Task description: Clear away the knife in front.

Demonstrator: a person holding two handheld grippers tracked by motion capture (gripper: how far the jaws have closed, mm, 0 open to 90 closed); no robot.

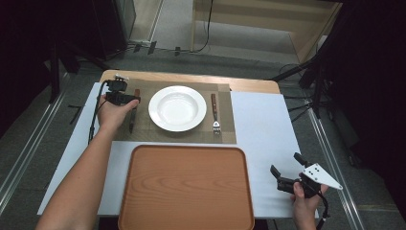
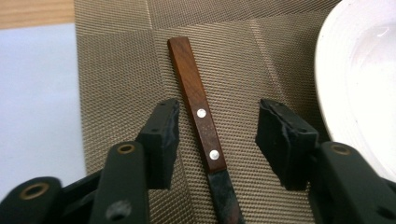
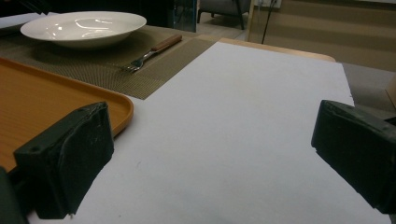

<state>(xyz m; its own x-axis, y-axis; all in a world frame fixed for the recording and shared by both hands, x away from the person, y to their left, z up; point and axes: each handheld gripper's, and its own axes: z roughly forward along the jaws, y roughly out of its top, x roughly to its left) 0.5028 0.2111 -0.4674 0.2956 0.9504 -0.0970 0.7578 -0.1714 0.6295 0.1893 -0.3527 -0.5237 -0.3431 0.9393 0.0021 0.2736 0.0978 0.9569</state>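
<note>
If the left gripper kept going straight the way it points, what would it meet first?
Likely the knife: its wooden handle lies between the open jaws of the left gripper, untouched, on the placemat. How far above it the pads sit is unclear.

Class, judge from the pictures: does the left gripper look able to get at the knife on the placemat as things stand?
Probably yes. The left gripper already straddles the knife by its wooden handle, pads not yet touching it. Nothing lies between; the plate sits off to one side.
</note>
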